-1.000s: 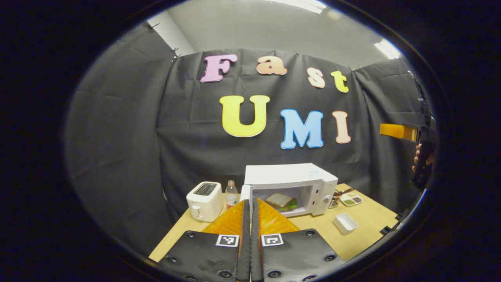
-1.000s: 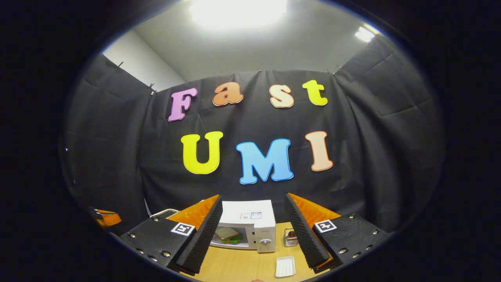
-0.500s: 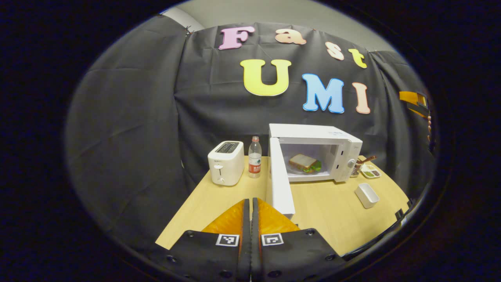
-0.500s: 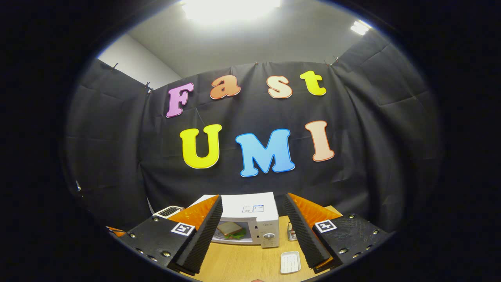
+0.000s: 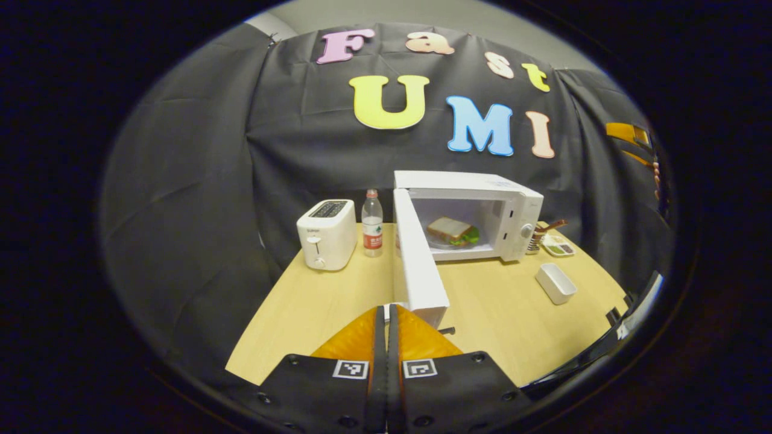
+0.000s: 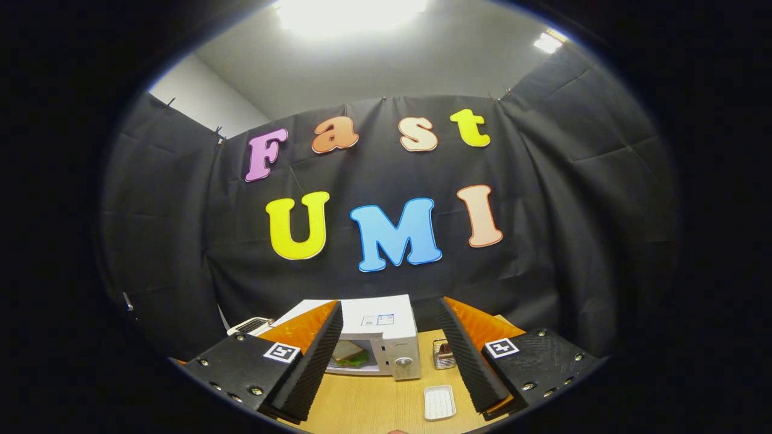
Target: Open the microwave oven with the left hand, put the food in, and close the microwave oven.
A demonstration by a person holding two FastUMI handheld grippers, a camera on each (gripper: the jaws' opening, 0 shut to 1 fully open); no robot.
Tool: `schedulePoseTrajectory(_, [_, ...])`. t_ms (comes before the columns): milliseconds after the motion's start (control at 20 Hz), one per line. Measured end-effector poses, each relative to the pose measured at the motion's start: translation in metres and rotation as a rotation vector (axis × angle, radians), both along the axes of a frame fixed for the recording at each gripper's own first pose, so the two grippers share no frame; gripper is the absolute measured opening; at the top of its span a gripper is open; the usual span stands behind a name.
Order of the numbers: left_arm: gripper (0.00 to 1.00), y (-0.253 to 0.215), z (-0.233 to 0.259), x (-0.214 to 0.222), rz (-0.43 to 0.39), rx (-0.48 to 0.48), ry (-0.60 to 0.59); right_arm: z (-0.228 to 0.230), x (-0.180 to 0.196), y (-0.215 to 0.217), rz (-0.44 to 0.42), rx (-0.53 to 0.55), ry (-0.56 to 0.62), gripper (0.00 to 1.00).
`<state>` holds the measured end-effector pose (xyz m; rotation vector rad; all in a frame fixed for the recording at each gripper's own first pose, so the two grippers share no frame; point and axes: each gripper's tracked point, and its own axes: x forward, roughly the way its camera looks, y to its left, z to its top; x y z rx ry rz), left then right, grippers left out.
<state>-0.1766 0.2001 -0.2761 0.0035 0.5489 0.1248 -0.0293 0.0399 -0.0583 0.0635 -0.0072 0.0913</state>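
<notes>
The white microwave (image 5: 476,181) stands at the back of the wooden table (image 5: 313,301) with its door (image 5: 416,265) swung wide open toward me. A sandwich (image 5: 451,231) on a plate lies inside the cavity. My left gripper (image 5: 386,308) is shut with nothing between its fingers, just in front of the door's near edge. In the right gripper view the microwave (image 6: 386,322) and the sandwich (image 6: 350,354) sit far ahead. There my right gripper (image 6: 391,304) is held high and open, with nothing in it. The right gripper (image 5: 630,138) also shows far right in the left gripper view.
A white toaster (image 5: 325,241) and a water bottle (image 5: 372,223) stand left of the microwave. A white rectangular dish (image 5: 555,282), a small divided tray (image 5: 558,245) and a holder (image 5: 537,238) sit to its right. The dish (image 6: 439,402) lies below my right gripper.
My left gripper tilted downward and shifted slightly, so the table and the open door's near edge now lie just ahead of it. The right gripper drifted slightly. The door stayed open.
</notes>
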Motion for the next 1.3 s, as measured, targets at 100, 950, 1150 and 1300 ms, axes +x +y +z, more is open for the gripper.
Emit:
schedulePoseTrajectory(100, [0.07,-0.016,0.001,0.004,-0.012,-0.003,-0.009,0.0,0.0,-0.003,-0.007,-0.008,-0.005,0.95])
schedulePoseTrajectory(950, [0.07,-0.183,-0.003,0.083,-0.272,-0.156,-0.023,0.003,0.012,-0.052,-0.092,-0.012,-0.009,0.95])
schedulePoseTrajectory(1150, [0.07,-0.208,-0.003,0.114,-0.314,-0.178,-0.027,0.008,0.02,-0.066,-0.103,-0.008,-0.02,0.95])
schedulePoseTrajectory(1300, [0.07,-0.22,-0.009,0.137,-0.311,-0.18,-0.012,0.015,0.028,-0.075,-0.115,-0.008,-0.034,0.95])
